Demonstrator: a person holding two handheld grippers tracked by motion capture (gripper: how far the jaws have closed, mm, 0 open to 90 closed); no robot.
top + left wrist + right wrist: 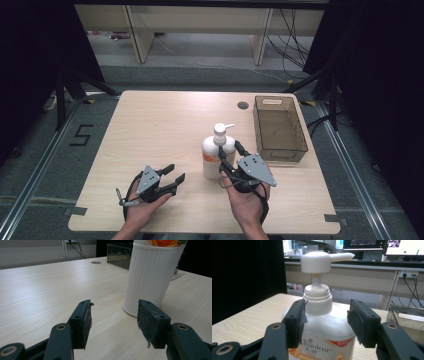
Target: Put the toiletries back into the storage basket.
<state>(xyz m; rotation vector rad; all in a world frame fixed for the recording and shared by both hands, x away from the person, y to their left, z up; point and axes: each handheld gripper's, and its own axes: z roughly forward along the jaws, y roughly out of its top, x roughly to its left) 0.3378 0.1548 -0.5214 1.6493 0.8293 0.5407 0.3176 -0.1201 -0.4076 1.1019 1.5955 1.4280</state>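
Note:
A white pump bottle (215,161) with an orange label stands upright on the wooden table (150,130), right of centre. My right gripper (230,150) reaches it from the near side. In the right gripper view the bottle's screw cap (318,302) sits between the pads of the right gripper (325,312); a gap shows beside the right-hand pad, so the jaws are open. My left gripper (176,172) rests low over the table to the bottle's left. It is open with nothing between its pads (113,312), and the ribbed bottle base (150,277) stands just ahead on the right.
A brown see-through bin (256,125) sits at the table's far right, close behind the bottle. A round cable hole (243,105) lies near the far edge. Bare tabletop spreads across the left half.

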